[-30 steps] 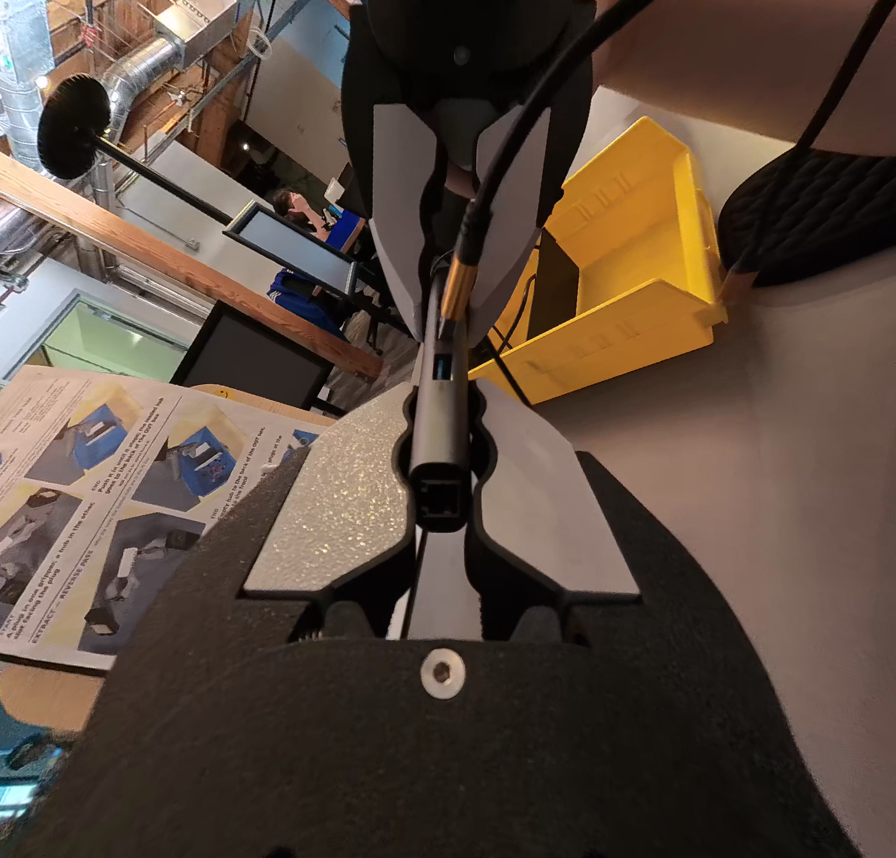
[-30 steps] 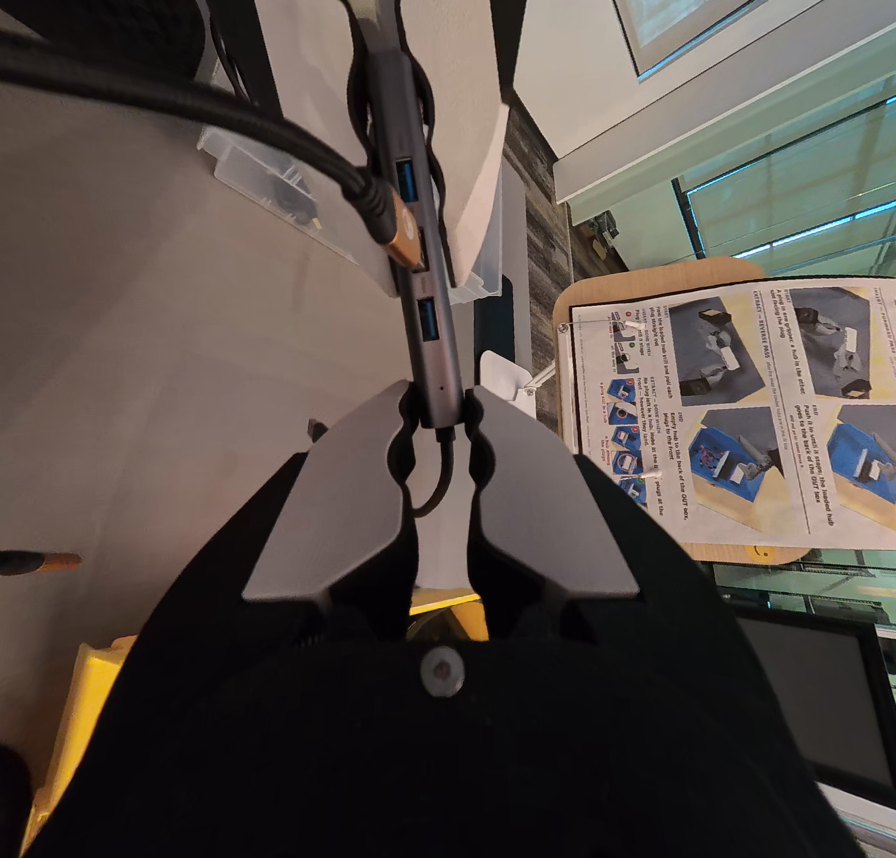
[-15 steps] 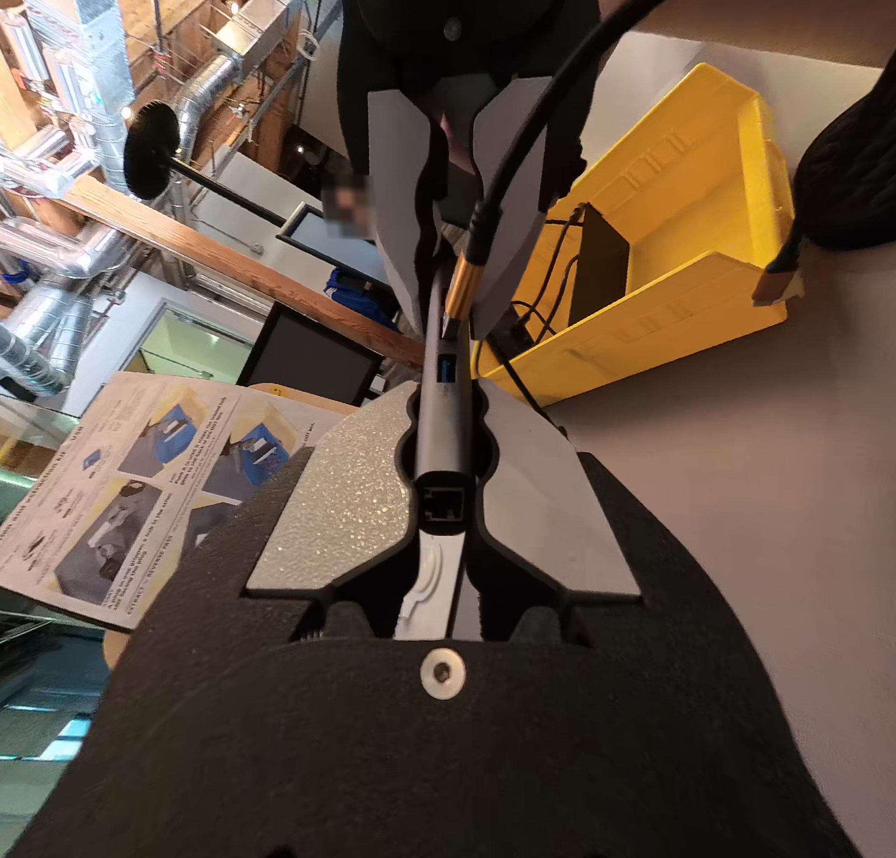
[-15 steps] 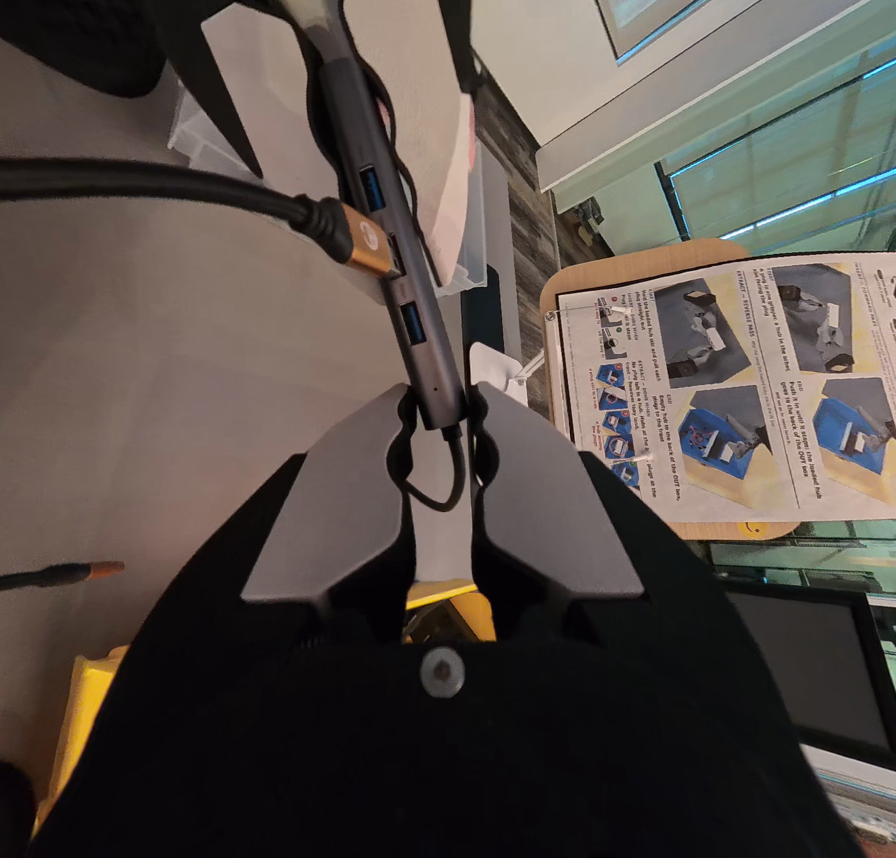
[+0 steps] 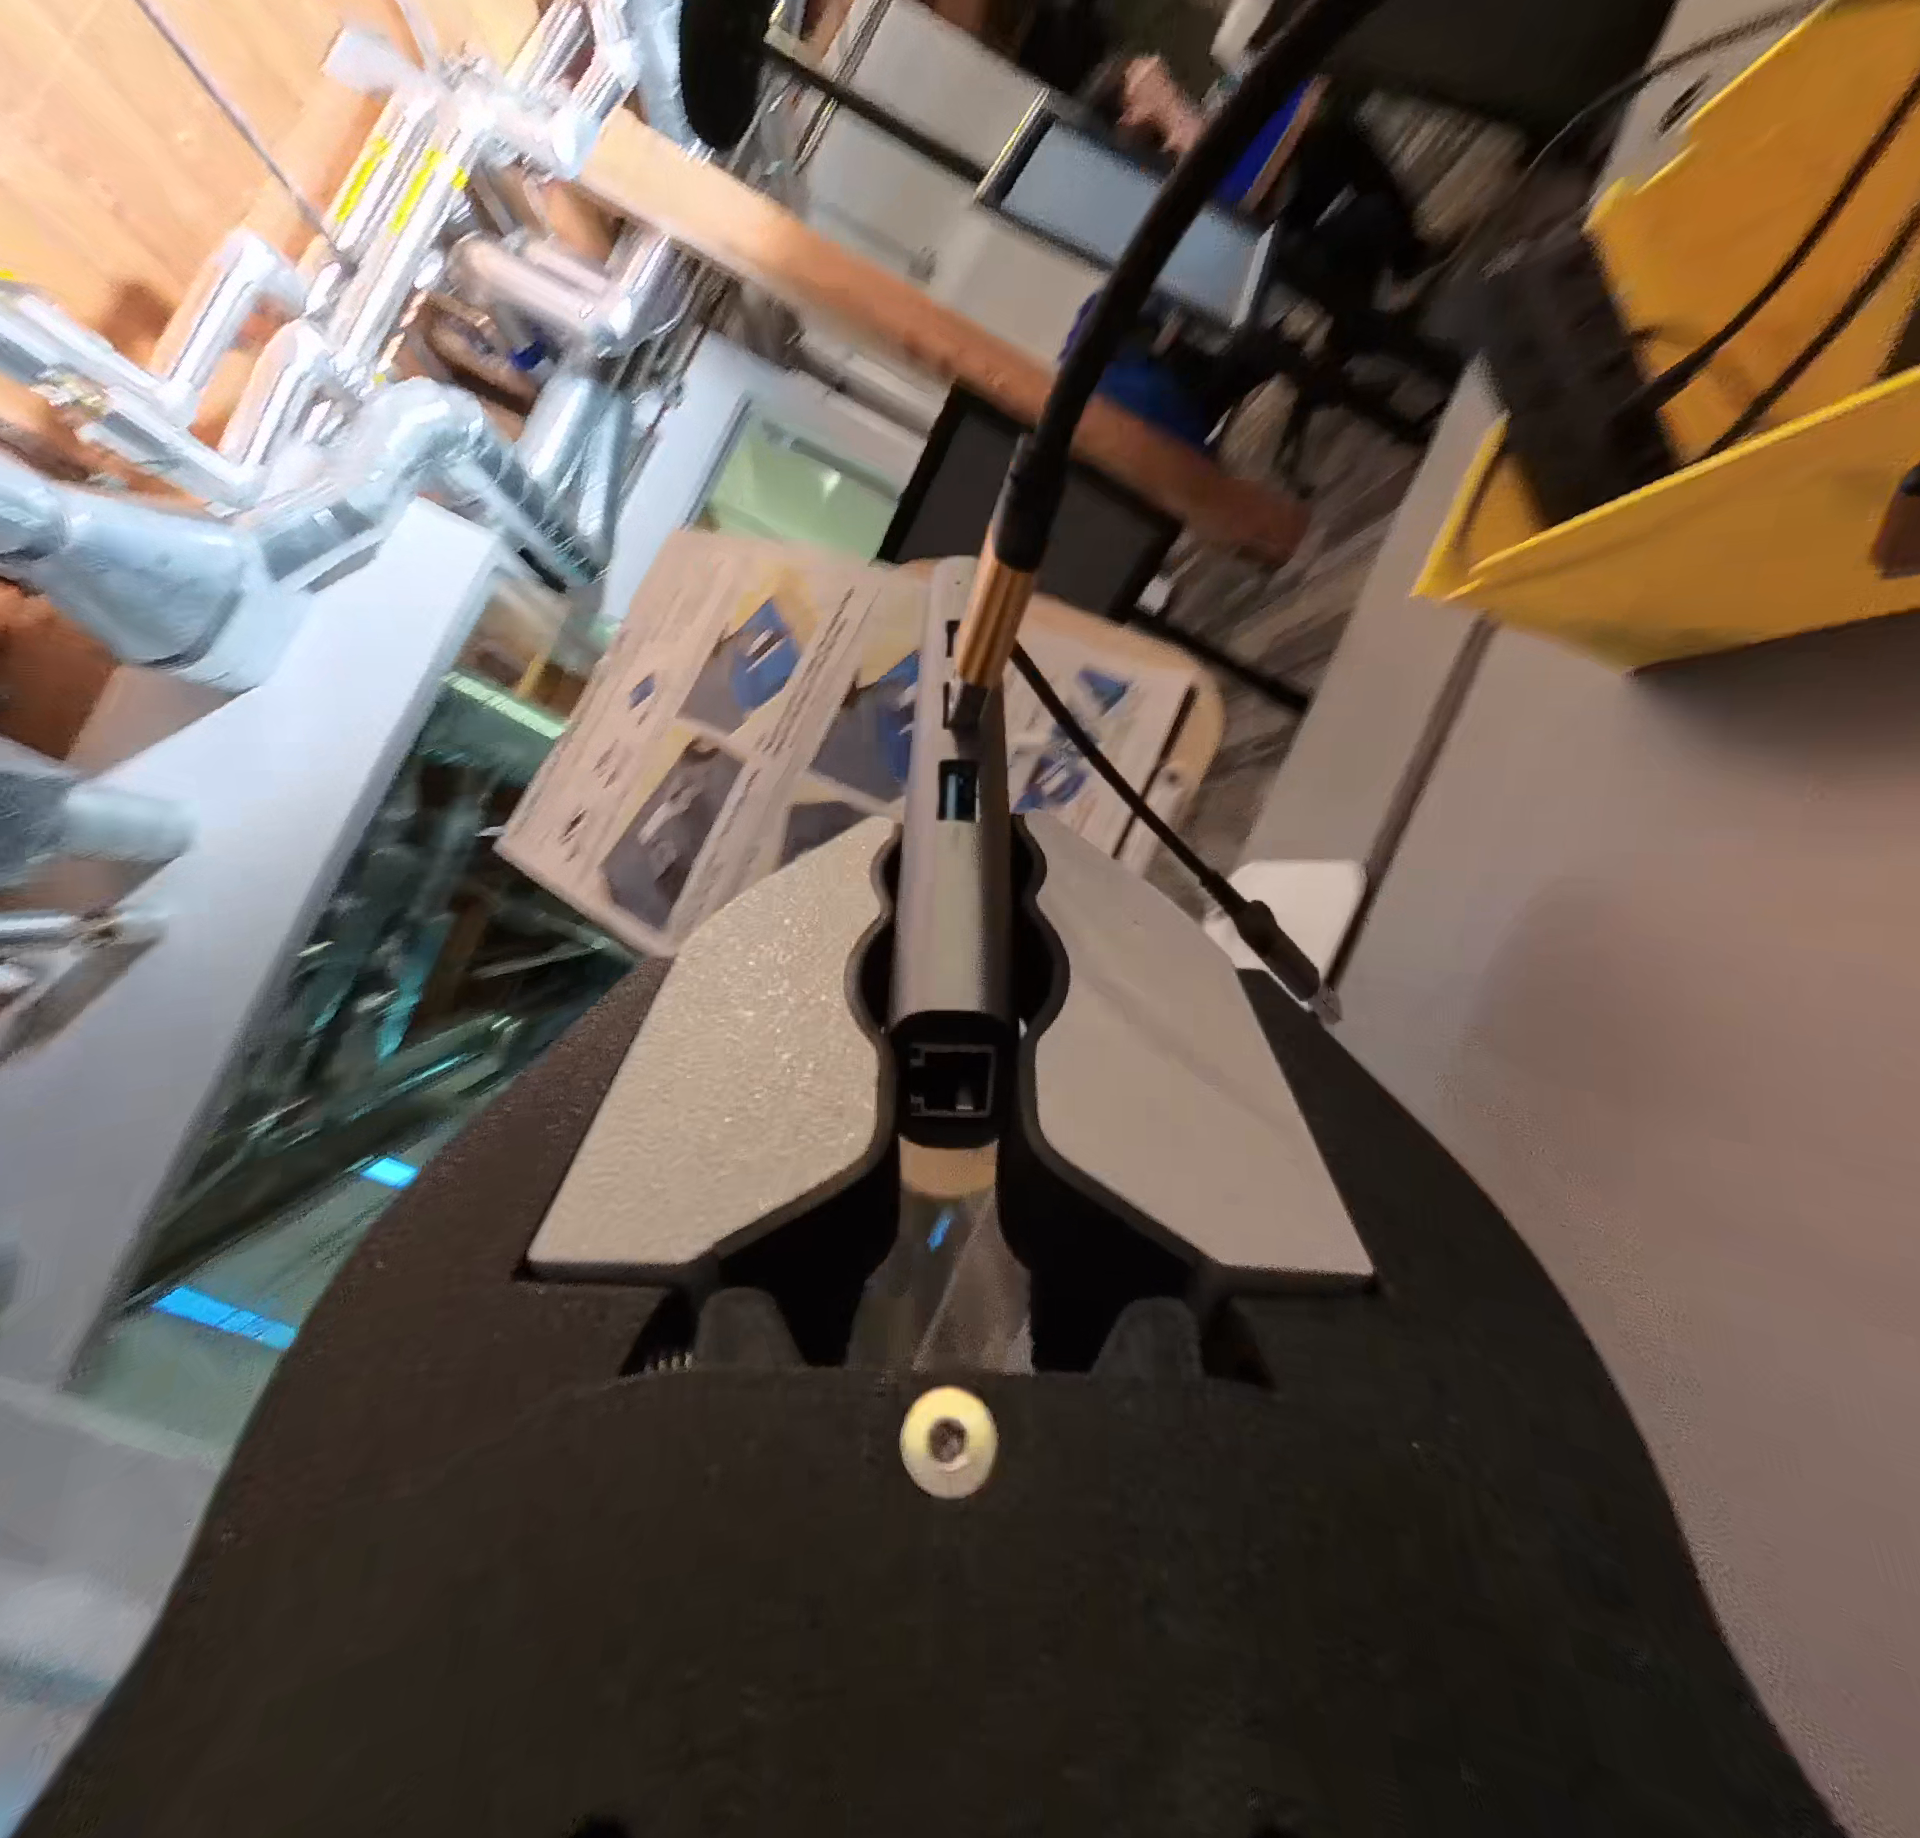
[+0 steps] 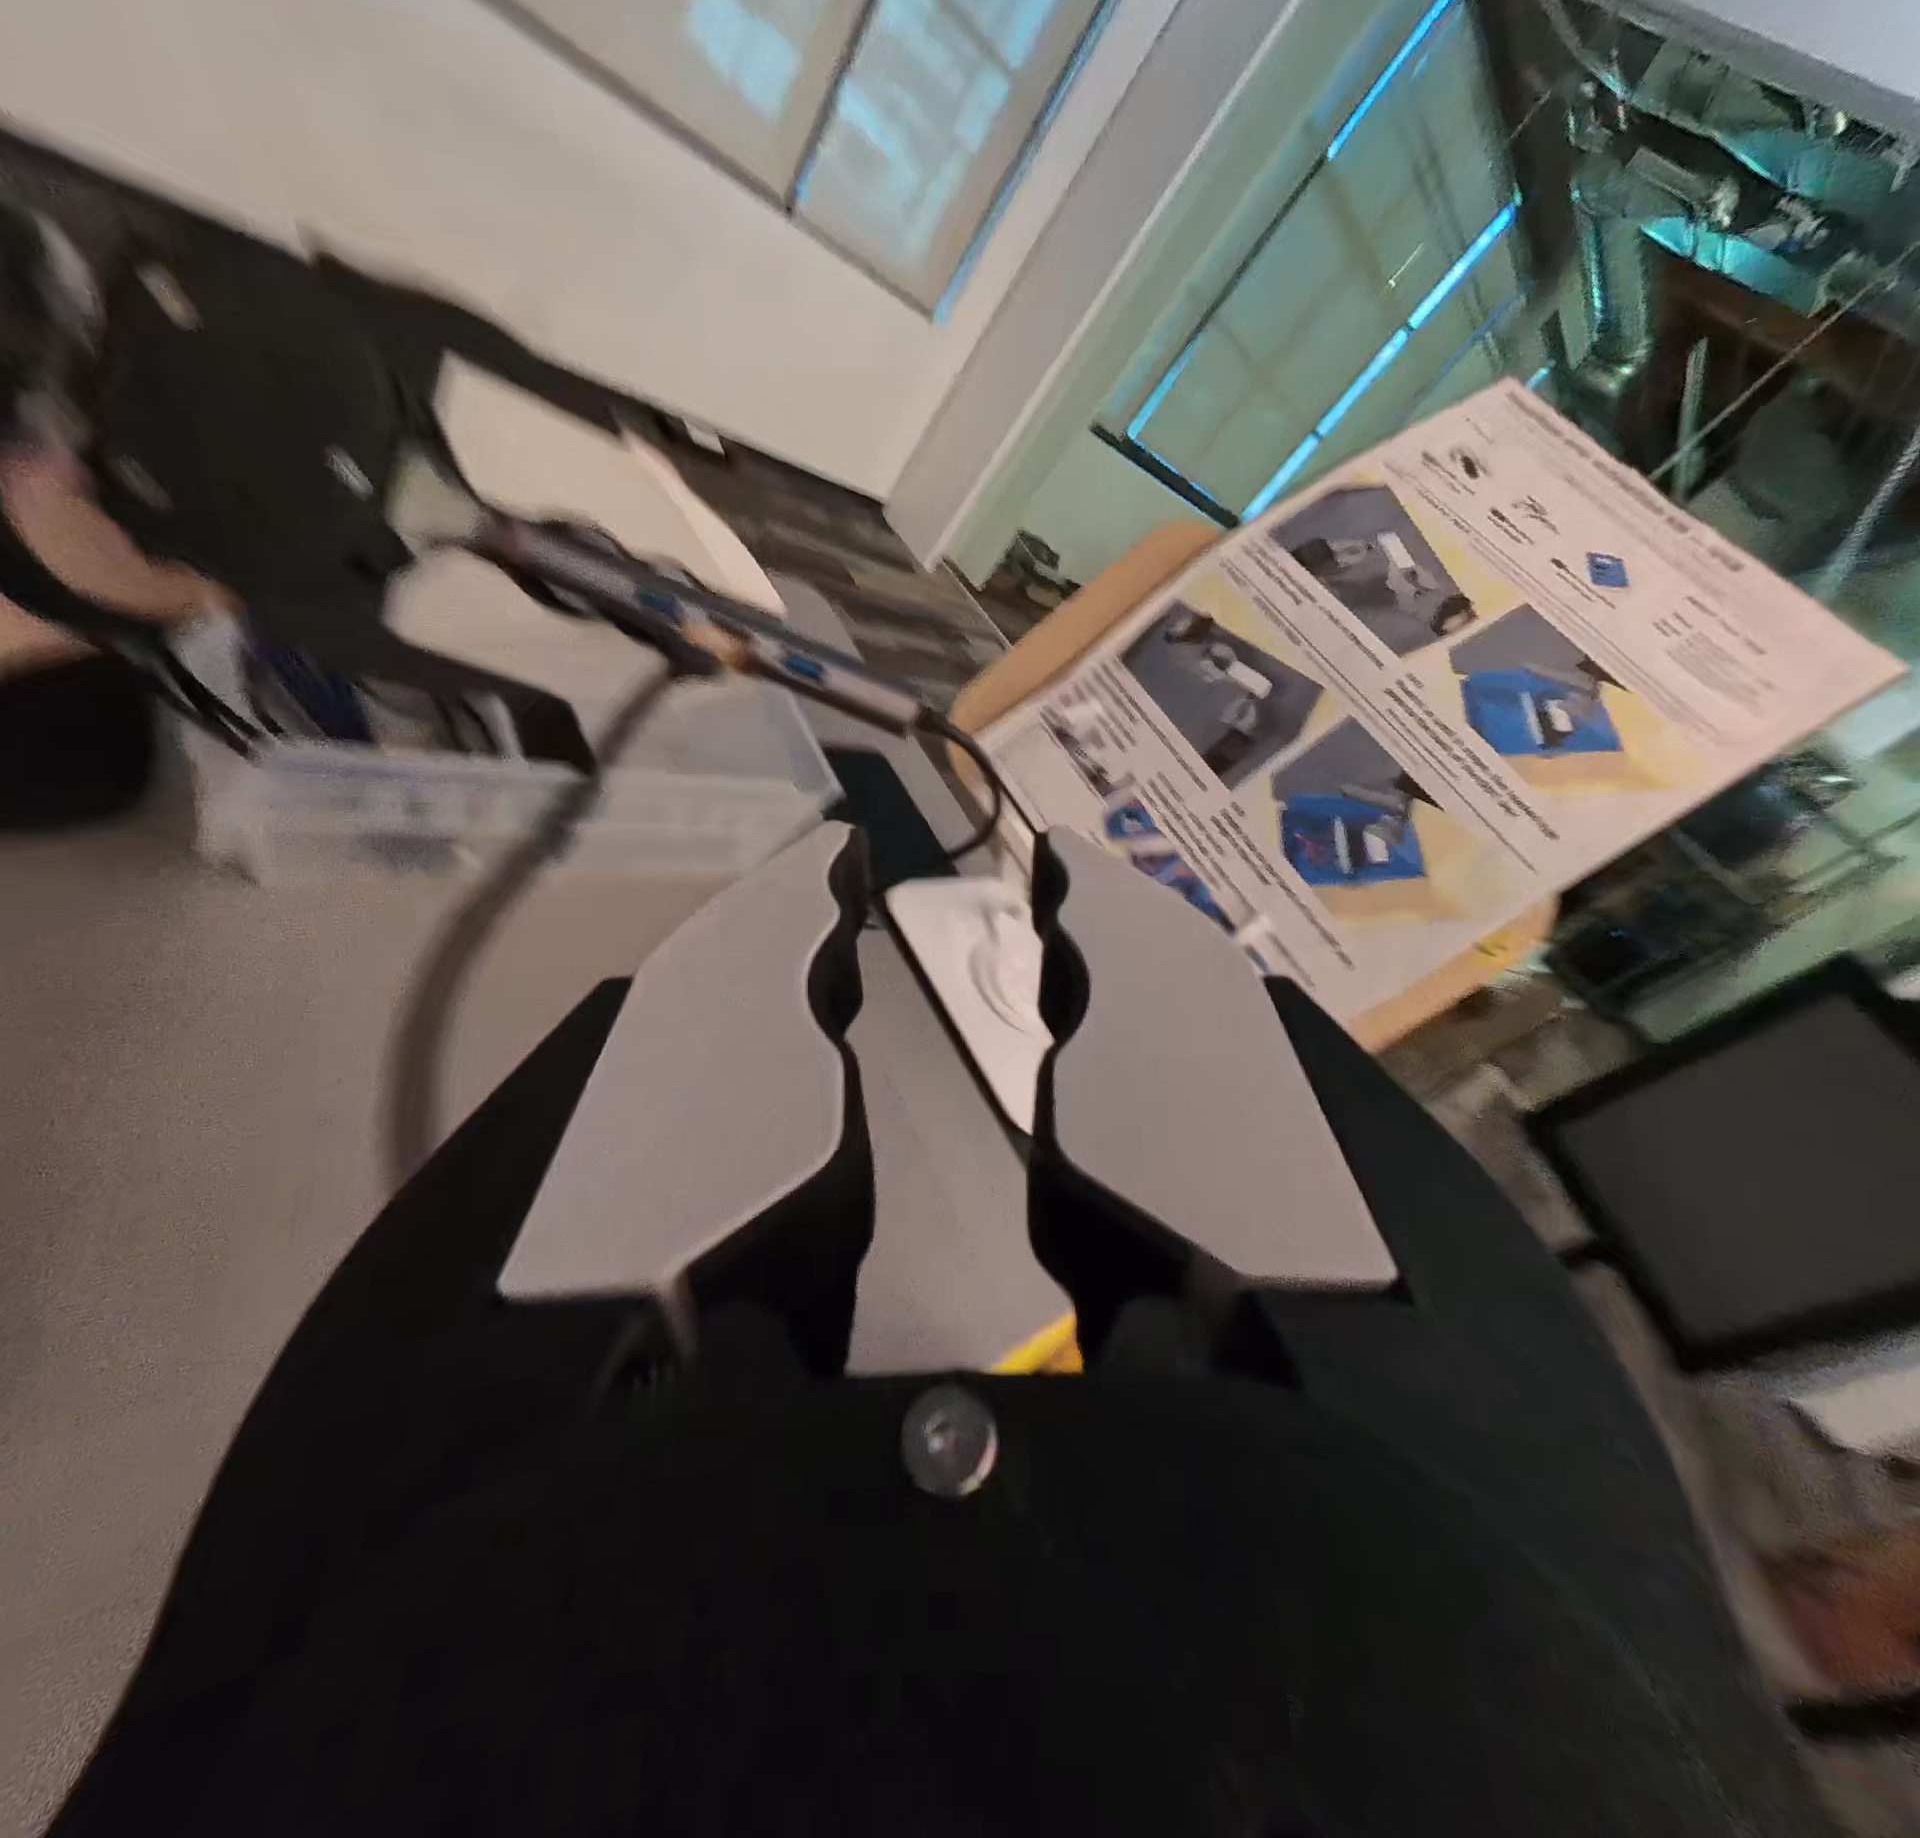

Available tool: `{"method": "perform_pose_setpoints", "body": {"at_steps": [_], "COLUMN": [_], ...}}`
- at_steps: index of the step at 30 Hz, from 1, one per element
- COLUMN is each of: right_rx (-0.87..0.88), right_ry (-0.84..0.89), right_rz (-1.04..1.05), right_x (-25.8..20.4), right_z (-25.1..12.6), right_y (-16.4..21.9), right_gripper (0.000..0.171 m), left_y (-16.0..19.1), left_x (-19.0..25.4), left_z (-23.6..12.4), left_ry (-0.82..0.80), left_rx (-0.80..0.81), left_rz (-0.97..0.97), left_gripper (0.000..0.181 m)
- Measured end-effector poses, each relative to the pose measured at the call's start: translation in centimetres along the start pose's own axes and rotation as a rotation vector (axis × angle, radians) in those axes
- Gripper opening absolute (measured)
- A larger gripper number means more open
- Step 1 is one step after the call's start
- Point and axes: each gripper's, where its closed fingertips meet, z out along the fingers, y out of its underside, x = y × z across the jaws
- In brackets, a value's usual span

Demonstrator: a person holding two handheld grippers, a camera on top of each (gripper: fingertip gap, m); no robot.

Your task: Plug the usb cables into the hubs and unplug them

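My left gripper (image 5: 951, 848) is shut on a slim grey USB hub (image 5: 943, 967), which points forward out of the jaws. A gold-collared USB plug (image 5: 992, 625) on a thick black cable (image 5: 1132, 261) sits in a side port of the hub. The hub's thin black tail cable (image 5: 1164, 843) hangs off to the right. My right gripper (image 6: 945, 853) is open and empty. In the right wrist view the hub (image 6: 748, 640) shows blurred farther off, up and left of my fingers, with the black cable (image 6: 457, 915) curving down from it.
A yellow bin (image 5: 1704, 531) stands at the upper right of the grey table (image 5: 1662, 1061). A picture instruction sheet (image 6: 1455, 666) stands on a wooden board. A clear plastic bin (image 6: 416, 801), a white flat object (image 6: 977, 957) and a dark monitor (image 6: 1745, 1165) are nearby.
My right gripper has let go of the hub's far end, opened and drawn back. My left gripper still holds the hub with the plug in it. Both views have swung.
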Motion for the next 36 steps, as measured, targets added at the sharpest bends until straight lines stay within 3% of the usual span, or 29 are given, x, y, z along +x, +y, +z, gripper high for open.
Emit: {"method": "perform_pose_setpoints", "body": {"at_steps": [3, 5, 9, 15, 29, 36], "right_rx": [0.102, 0.090, 0.039, -0.033, -0.094, -0.104], "right_ry": [-0.041, -0.035, 0.039, 0.002, 0.008, -0.072], "right_rz": [0.156, 0.153, 0.184, 0.270, 0.173, 0.186], "right_x": [-1.8, -3.2, -4.2, -5.1, -5.2, -5.7], "right_z": [0.2, 1.8, 5.0, 6.8, 7.4, 7.4], "right_y": [-3.3, -3.7, -2.7, -0.7, 0.7, 1.0], "right_gripper": [0.029, 0.028, 0.025, 0.028, 0.009, 0.006], "left_y": [1.5, 1.9, 1.7, 1.3, 1.0, 0.9], "left_x": [-1.1, -1.6, -1.4, -0.8, -0.4, 0.3], "left_z": [0.1, 0.2, 0.1, 0.3, 0.4, 0.5], "left_ry": [-0.053, -0.082, -0.084, -0.079, -0.059, -0.037], "left_rx": [-0.062, -0.092, -0.112, -0.113, -0.107, -0.112], "left_rz": [0.027, 0.041, 0.067, 0.095, 0.095, 0.121], "left_gripper": [0.016, 0.016, 0.016, 0.016, 0.016, 0.016]}}
